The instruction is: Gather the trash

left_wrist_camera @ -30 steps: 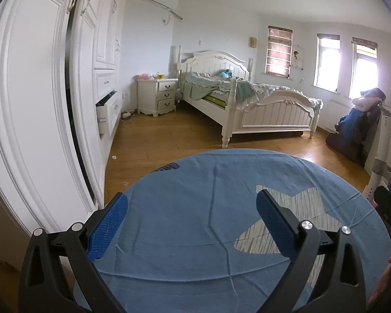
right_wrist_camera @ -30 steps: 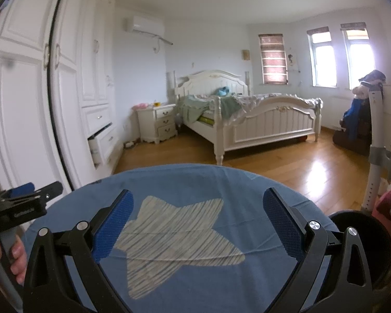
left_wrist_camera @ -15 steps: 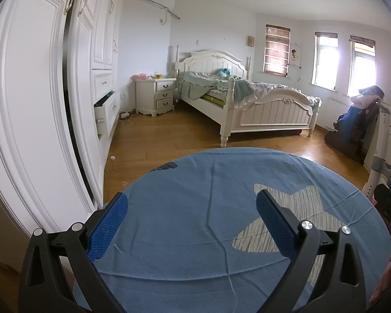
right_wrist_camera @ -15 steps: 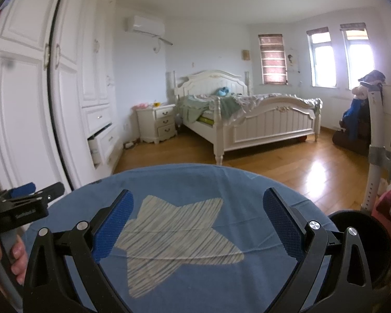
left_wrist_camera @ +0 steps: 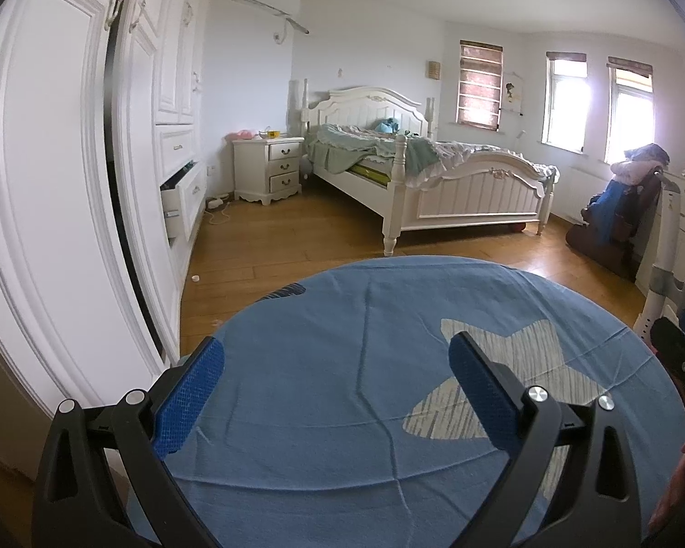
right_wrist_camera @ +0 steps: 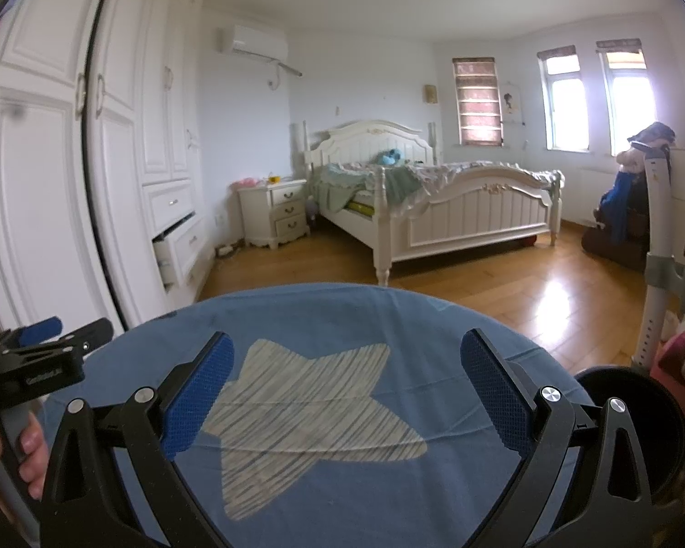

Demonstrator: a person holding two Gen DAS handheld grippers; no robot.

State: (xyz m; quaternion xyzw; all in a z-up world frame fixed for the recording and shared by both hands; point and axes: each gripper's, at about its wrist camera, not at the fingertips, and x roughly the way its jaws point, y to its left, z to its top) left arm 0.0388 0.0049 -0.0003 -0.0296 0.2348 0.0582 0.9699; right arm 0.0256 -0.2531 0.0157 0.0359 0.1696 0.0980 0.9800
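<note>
A bedroom with a wooden floor (left_wrist_camera: 297, 237) stretches ahead of both tools. A tall white wardrobe (left_wrist_camera: 68, 182) fills the wall to the left of the tools, one of its low drawers (left_wrist_camera: 178, 203) pulled out. Far ahead stands a white bed (left_wrist_camera: 434, 178) with rumpled green bedding, and a white nightstand (left_wrist_camera: 269, 169) sits just left of it. Directly under and in front of both tools lies a round surface (left_wrist_camera: 333, 365) covered in blue cloth with a pale striped star (right_wrist_camera: 306, 415) printed on it.

The left tool (left_wrist_camera: 333, 392) hovers over the blue cloth with its blue-padded fingers spread wide, holding nothing. The right tool (right_wrist_camera: 342, 392) hovers over the star, also spread wide and holding nothing.

On the floor beyond the left tool, ahead and to its left near the foot of the wardrobe, lies a small white scrap (left_wrist_camera: 195, 278), possibly trash; it is too small to identify.
</note>
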